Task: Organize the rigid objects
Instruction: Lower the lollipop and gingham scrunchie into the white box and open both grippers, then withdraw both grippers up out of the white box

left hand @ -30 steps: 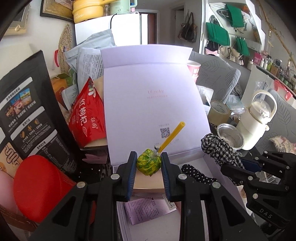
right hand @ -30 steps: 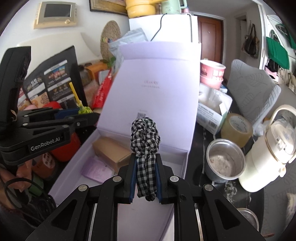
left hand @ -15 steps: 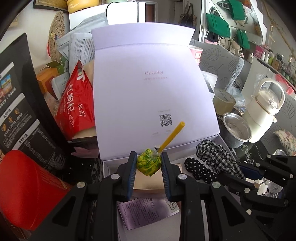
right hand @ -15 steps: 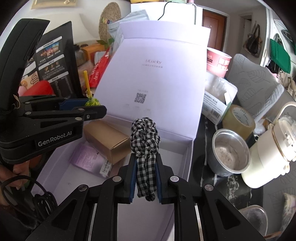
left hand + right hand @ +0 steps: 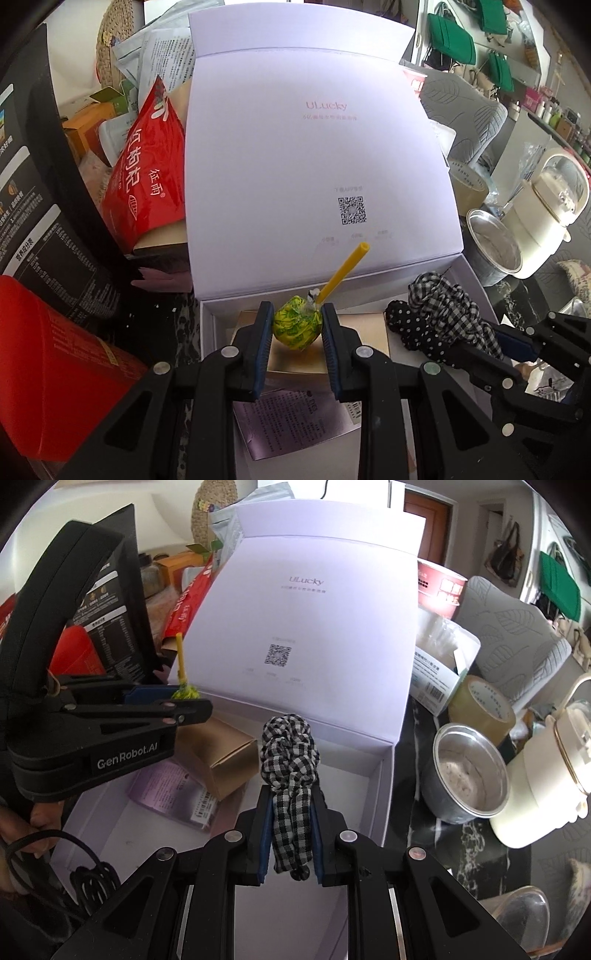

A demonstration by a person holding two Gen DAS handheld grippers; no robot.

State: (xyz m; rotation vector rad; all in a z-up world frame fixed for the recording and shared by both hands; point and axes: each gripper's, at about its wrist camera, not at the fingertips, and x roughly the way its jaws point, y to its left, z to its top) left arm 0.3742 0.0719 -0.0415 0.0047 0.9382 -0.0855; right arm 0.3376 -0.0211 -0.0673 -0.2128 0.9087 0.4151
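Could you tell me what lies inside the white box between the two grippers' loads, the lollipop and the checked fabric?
In the right wrist view, a gold carton lies in the white box between the lollipop and the checked fabric.

Two fisheye views, each looking forward and steeply down along its own fingers, close above an open white box (image 5: 325, 155) (lid raised). The left view faces it from the left, the right from the right; both share the box and its gold carton (image 5: 218, 760).
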